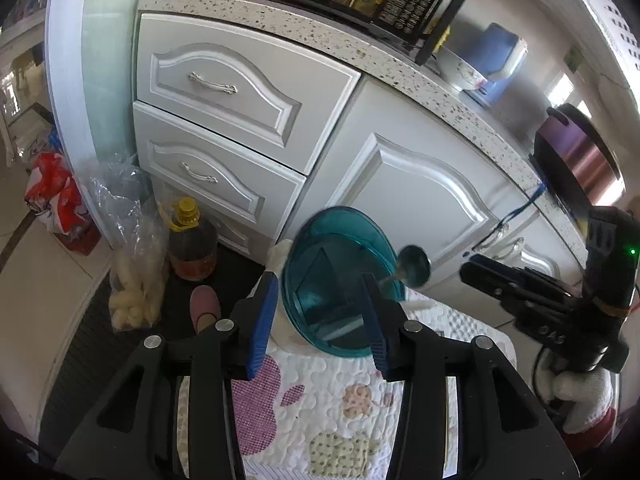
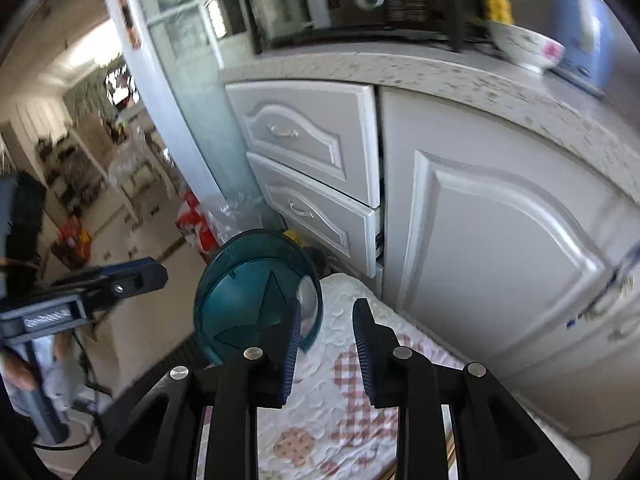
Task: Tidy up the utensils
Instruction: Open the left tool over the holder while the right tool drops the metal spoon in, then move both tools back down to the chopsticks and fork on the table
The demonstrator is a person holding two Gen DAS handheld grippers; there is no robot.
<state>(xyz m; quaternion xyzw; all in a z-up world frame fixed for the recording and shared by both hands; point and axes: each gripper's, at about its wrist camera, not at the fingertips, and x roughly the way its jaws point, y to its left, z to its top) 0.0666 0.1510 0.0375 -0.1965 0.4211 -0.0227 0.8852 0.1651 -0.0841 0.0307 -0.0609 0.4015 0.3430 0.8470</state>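
A translucent teal plastic utensil holder [image 1: 340,280], round-rimmed with inner dividers, is lying tipped on a quilted patchwork cloth [image 1: 320,400]; a metal spoon [image 1: 414,266] is sticking out. The left gripper [image 1: 320,320] and right gripper [image 2: 326,344] are both standing apart, clamping nothing.

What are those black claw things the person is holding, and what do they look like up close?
Each is a hand-held gripper. The left gripper and right gripper have black angular frames, silver pivot pins and two fingers faced with ribbed blue pads. The right one's black handle carries a green light, and a white glove holds it.
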